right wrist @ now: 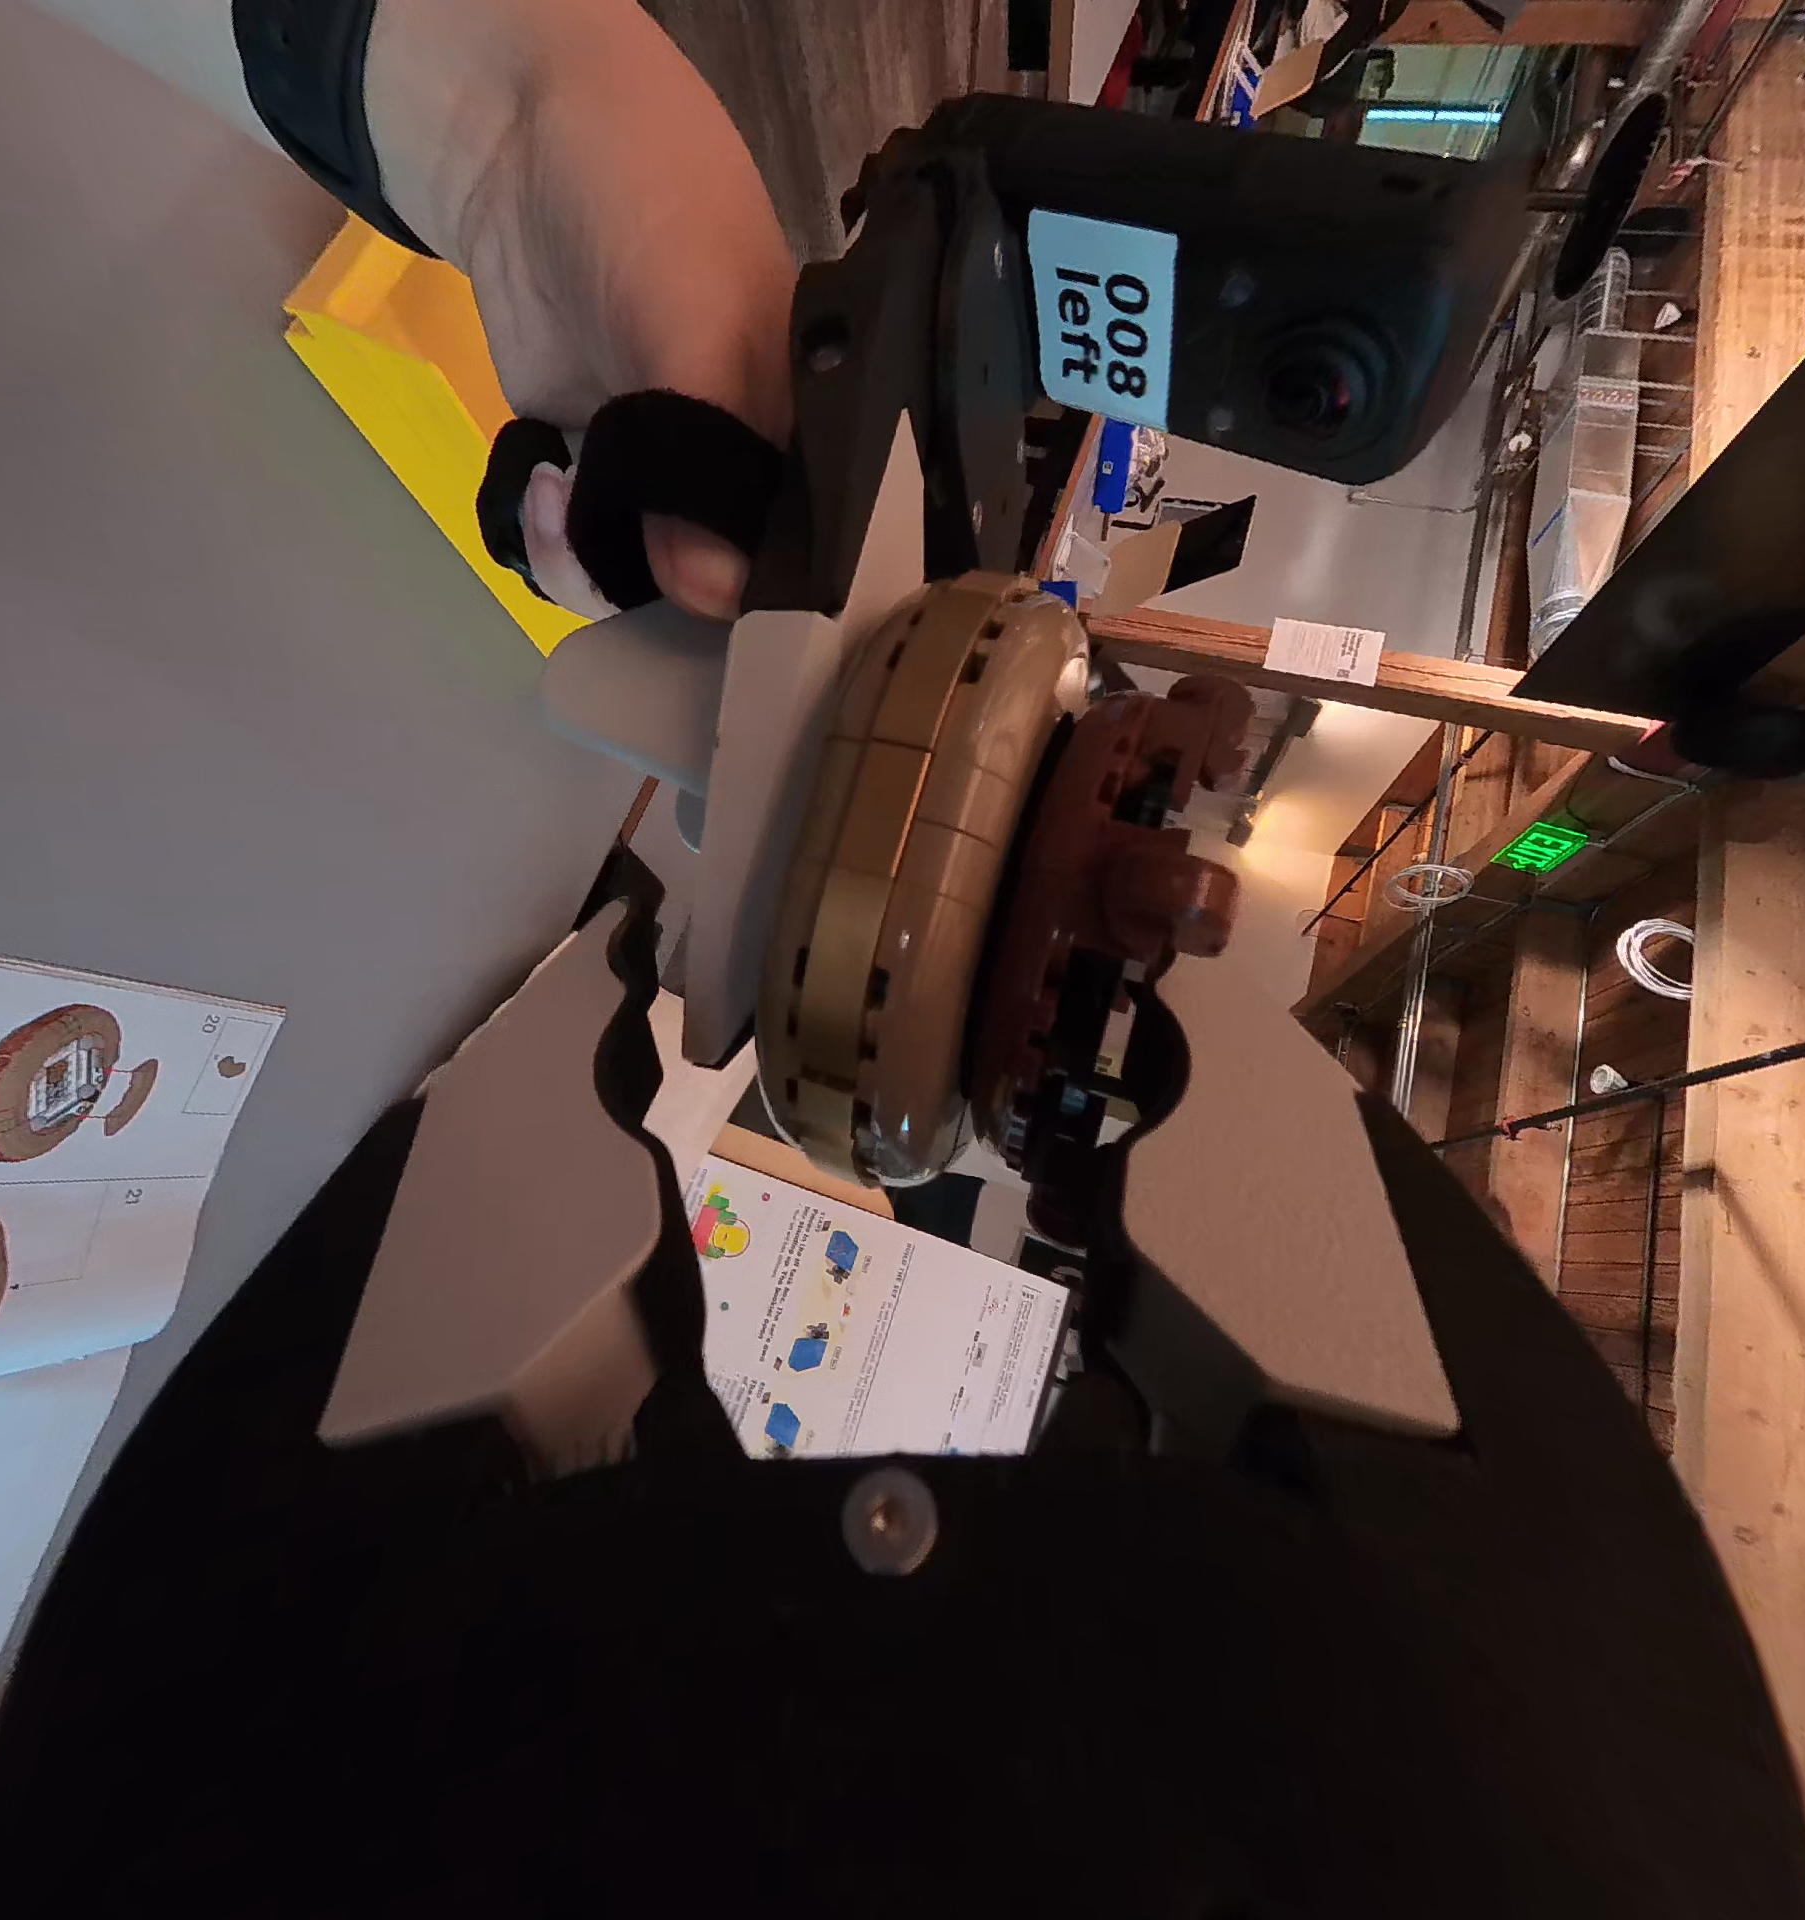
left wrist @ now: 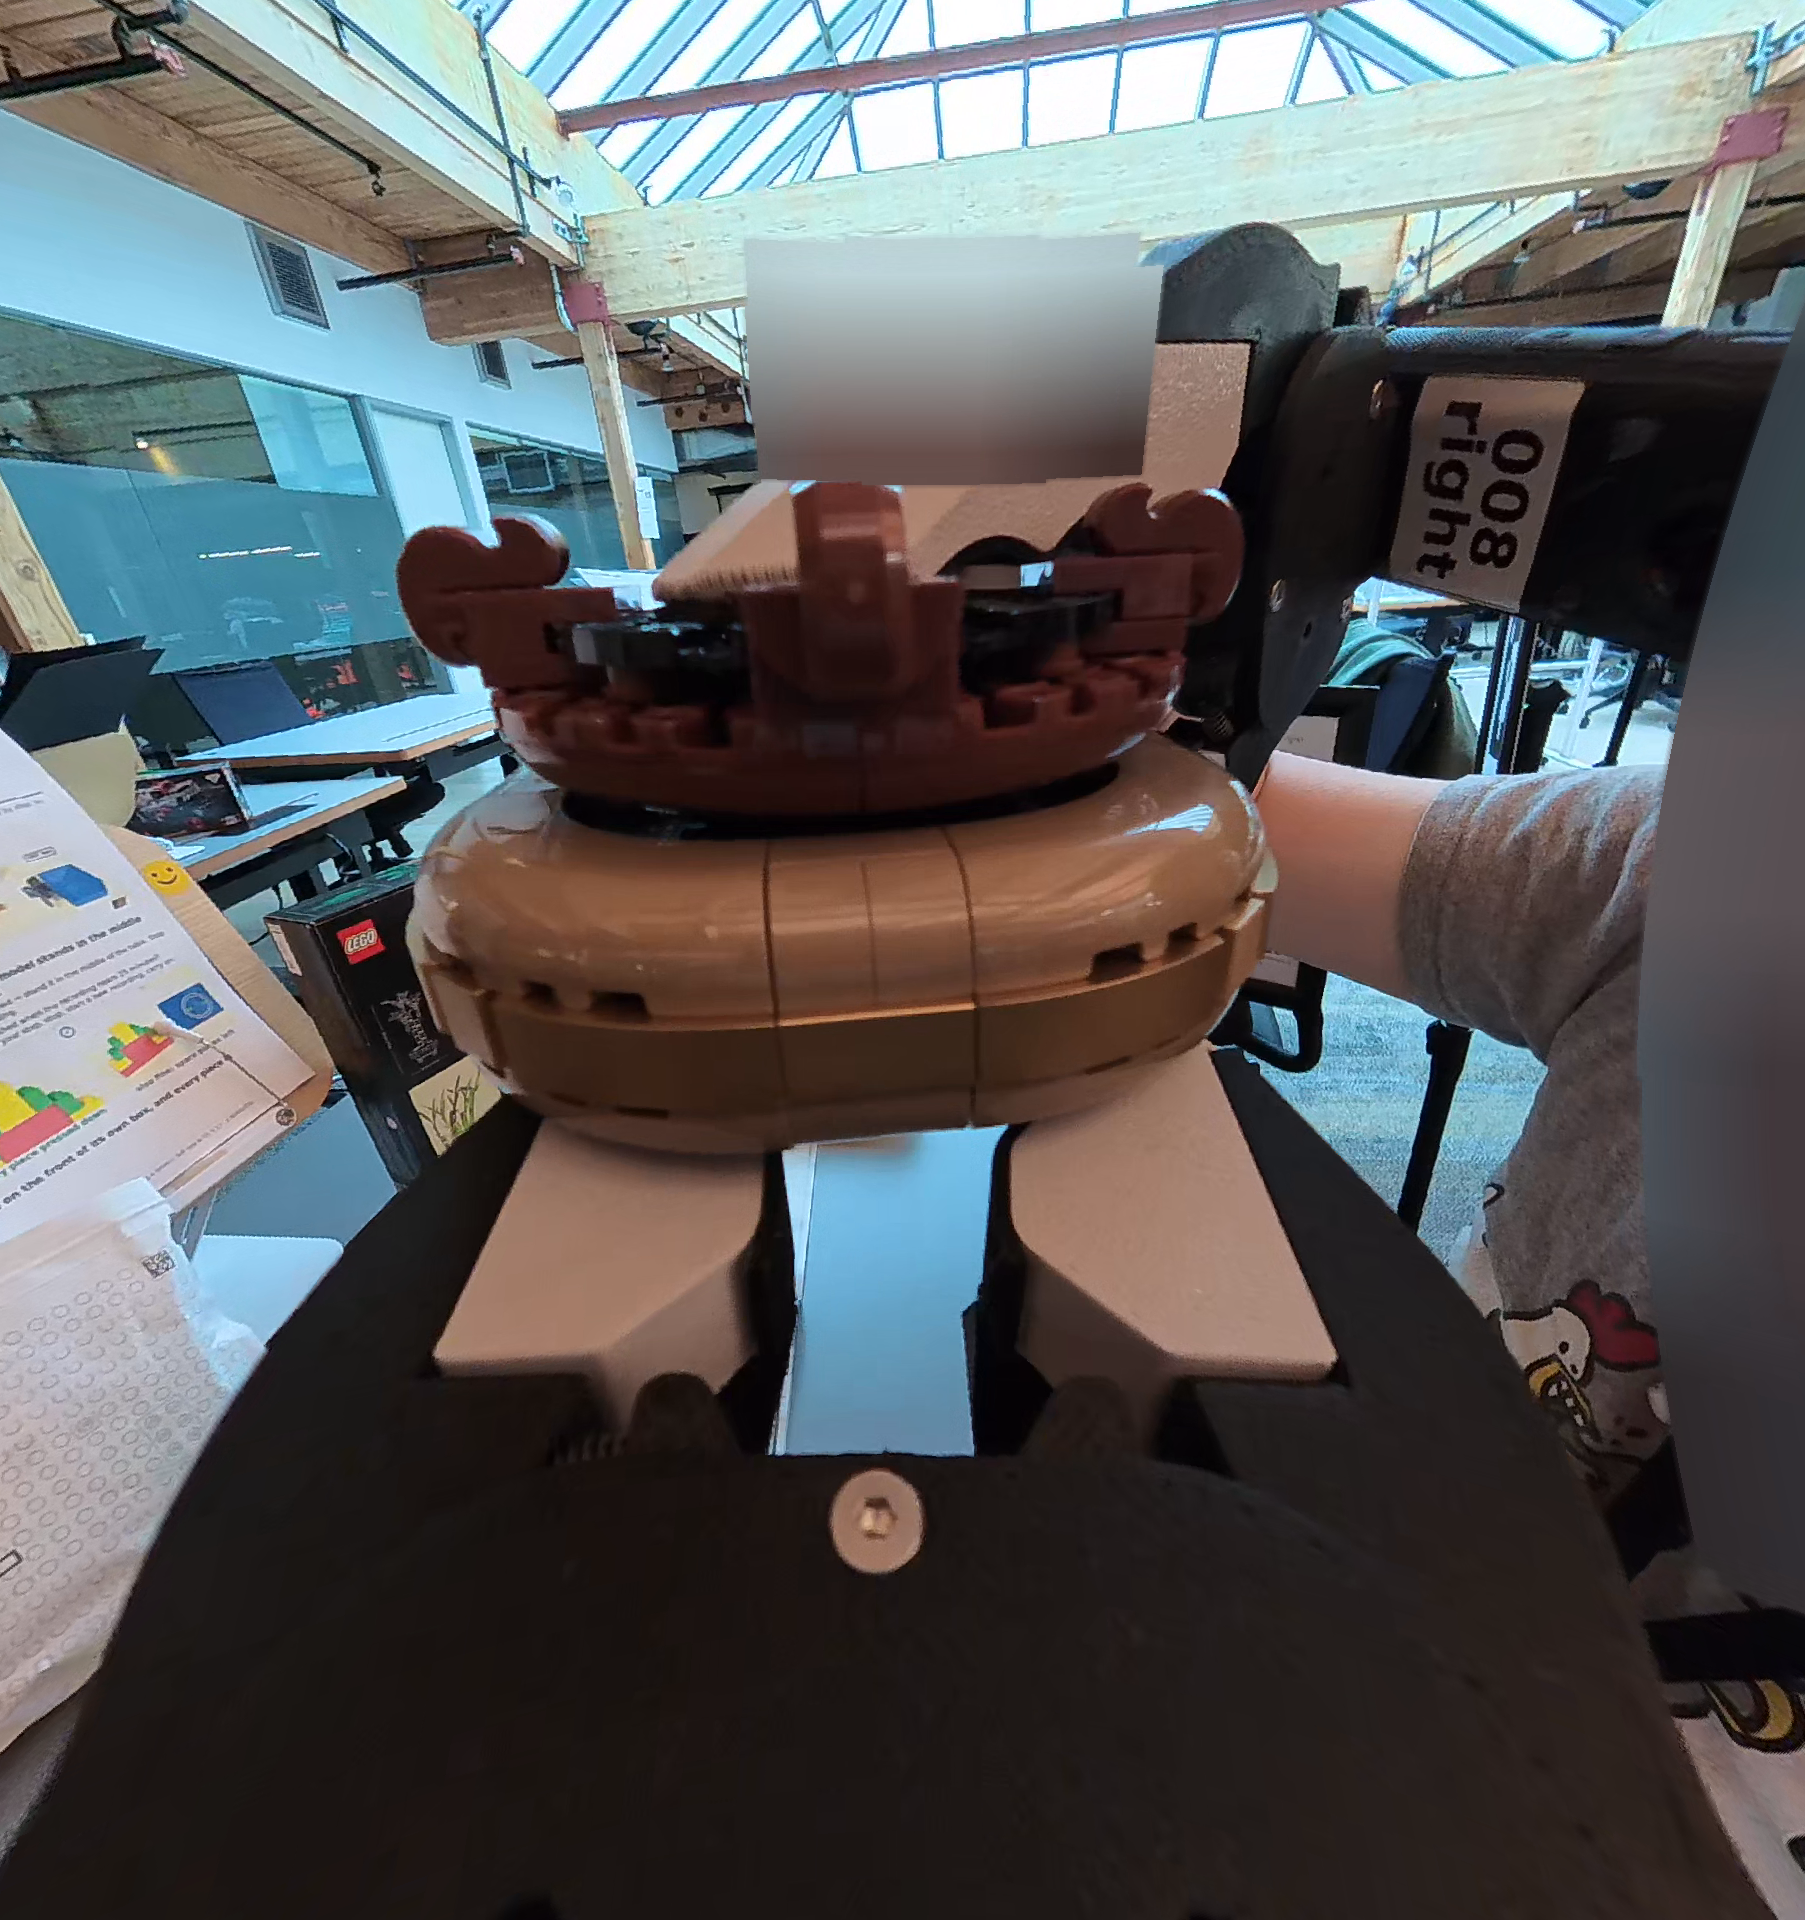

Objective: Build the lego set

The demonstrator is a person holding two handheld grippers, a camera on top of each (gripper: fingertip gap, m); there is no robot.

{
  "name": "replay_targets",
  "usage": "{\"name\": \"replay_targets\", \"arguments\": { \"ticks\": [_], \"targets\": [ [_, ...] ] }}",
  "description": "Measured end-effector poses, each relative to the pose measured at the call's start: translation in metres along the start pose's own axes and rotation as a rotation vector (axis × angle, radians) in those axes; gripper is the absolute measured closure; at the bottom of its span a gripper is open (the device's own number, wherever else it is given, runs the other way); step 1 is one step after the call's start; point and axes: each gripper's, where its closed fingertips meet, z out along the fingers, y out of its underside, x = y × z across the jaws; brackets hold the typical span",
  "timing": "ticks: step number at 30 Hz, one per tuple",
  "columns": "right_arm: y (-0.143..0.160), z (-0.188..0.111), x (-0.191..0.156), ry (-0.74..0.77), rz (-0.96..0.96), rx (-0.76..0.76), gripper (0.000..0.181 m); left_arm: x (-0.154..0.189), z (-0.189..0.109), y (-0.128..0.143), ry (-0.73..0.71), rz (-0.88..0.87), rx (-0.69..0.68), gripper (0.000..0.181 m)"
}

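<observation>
A: Starting at the left of the left wrist view: an instruction sheet (left wrist: 98, 997) leans there, with a dark set box (left wrist: 378, 997) just beside it; then comes the model.

B: The lego model (left wrist: 836, 831), a tan rounded base with a reddish-brown studded ring on top, is held up in the air; the left gripper (left wrist: 882, 1132) has its 2 fingers under the tan base, spread partway, touching its underside.

A: Is it clamped, or only propped?

B: I cannot tell; the fingertips are hidden beneath the base.

A: And to the right?

B: The right gripper (right wrist: 882, 1029) reaches in from that side; in its own view its fingers stand wide apart, 1 on each side of the model, the far finger against the brown ring (right wrist: 1095, 935); whether they pinch it I cannot tell. An open booklet (right wrist: 67, 1143) lies on the grey bench (right wrist: 150, 623).

A: What could go wrong?

B: My judgement: pressing on the ring while the base has little support could tip the model off the left fingers; a twist could pop the small brown pieces loose.
</observation>
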Motion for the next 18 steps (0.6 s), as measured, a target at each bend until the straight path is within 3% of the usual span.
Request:
{"name": "replay_targets", "arguments": {
  "ticks": [8, 14, 18],
  "targets": [
    [-0.004, 0.001, 0.001, 0.014, 0.009, 0.025, 0.091, -0.003, 0.004, 0.003, -0.008, -0.002, -0.040, 0.147],
    [-0.005, -0.002, 0.002, 0.011, 0.058, 0.056, 0.077, -0.002, 0.002, 0.002, 0.000, -0.003, -0.018, 0.147],
    [-0.004, -0.018, 0.006, 0.028, 0.264, 0.168, 0.066, -0.002, 0.000, 0.000, 0.002, 0.000, -0.009, 0.147]
  ]
}}
